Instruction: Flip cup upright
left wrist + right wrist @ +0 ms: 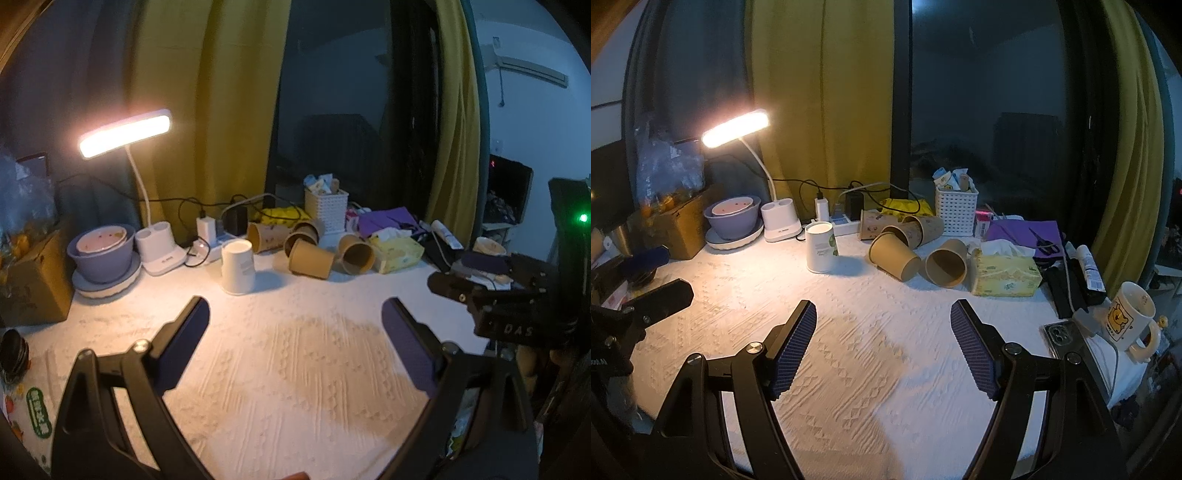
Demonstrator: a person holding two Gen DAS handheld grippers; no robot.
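The white paper cup (238,266) stands on its mouth, base up, on the white textured cloth of the worktop (295,362), just in front of the white power strip (218,246) and under the glow of the desk lamp (125,133). I see the same cup (820,248) from my right wrist camera, with a green print on its side.

To its right lie several brown paper cups (311,258) tipped on their sides in a loose cluster, some touching each other; one brown cup (946,263) lies with its open mouth toward me, just beside a yellow tissue pack (1006,275). A white slatted basket (956,208) stands behind them. A purple bowl (101,251) sits on a plate at the far left, next to the lamp base. A mug with a yellow bear (1128,319) stands at the right edge.

My left hand-held gripper (295,325) hovers above the cloth with its jaws spread wide and nothing between them, well short of the white cup. My right hand-held gripper (882,328) is likewise spread wide and empty, over bare cloth nearer me than the brown cups.
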